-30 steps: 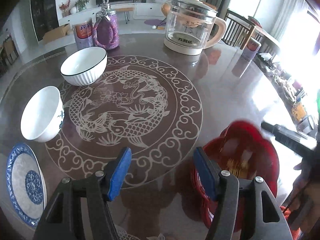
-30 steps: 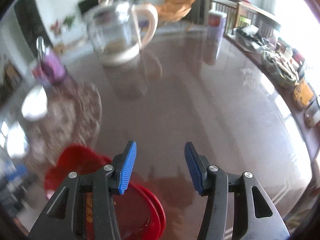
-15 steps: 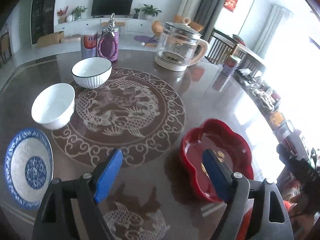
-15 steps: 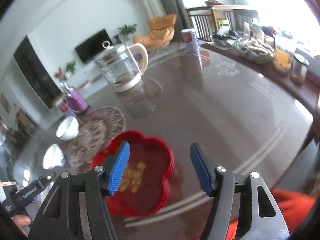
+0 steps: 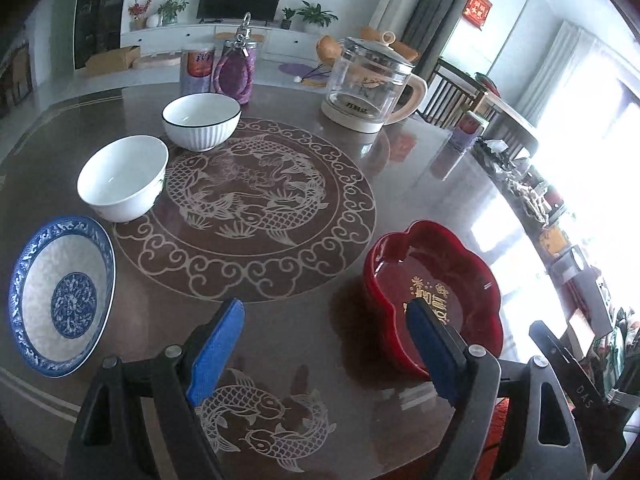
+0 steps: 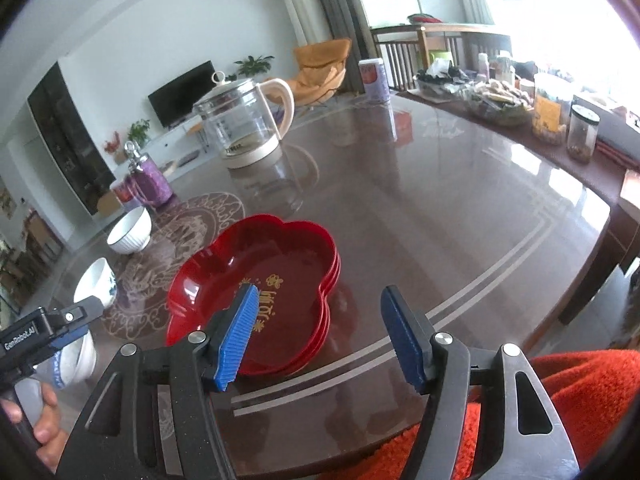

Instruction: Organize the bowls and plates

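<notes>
A red flower-shaped plate stack (image 5: 436, 288) sits on the brown table near the front right; it also shows in the right wrist view (image 6: 260, 280). A blue-and-white plate (image 5: 60, 296) lies at the left. A plain white bowl (image 5: 122, 178) and a ribbed white bowl with a dark rim (image 5: 202, 120) stand behind it. My left gripper (image 5: 326, 344) is open and empty above the table's front edge. My right gripper (image 6: 320, 336) is open and empty, pulled back from the red plates.
A glass kettle (image 5: 370, 86) stands at the back of the table, with a purple jar (image 5: 236, 68) and a can (image 5: 196, 70) to its left. Jars and clutter (image 6: 552, 116) line the far right edge. The table edge (image 6: 440, 312) is near me.
Both grippers have pulled back and up from the table. The red plates now rest on the table, free of the right gripper.
</notes>
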`<state>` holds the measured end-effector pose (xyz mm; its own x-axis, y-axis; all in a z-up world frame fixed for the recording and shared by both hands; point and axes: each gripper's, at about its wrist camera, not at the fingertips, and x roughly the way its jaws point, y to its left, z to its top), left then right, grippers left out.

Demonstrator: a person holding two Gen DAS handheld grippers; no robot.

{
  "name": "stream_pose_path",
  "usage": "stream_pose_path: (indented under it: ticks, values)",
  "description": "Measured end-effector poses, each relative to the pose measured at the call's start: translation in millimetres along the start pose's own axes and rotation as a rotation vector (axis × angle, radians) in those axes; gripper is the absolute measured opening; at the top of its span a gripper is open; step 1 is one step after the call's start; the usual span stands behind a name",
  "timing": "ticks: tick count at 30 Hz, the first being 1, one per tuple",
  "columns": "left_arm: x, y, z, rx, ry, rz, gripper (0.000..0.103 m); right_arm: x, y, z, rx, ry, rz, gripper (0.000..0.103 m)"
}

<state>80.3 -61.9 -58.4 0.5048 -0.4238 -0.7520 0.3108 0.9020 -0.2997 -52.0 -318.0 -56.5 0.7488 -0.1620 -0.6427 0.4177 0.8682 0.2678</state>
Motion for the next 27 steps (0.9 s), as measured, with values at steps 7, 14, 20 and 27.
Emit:
stream_pose_path:
  ticks: [7,14,20,27]
  values:
    - [6,3,-4,-0.013,0.018,0.008,0.083,-1,-1,-5,0.003,-0.005,0.013,0.067]
    - [7,3,-6,-0.007,0.025,0.007,0.083,-4,0,-6,0.002,-0.019,0.015,0.067]
    - [9,3,-10,-0.005,0.035,0.008,0.083,-6,4,-6,-0.011,-0.023,0.016,0.067]
    - [13,8,-14,-0.027,0.056,0.011,0.083,-7,7,-7,-0.008,-0.016,0.015,0.067]
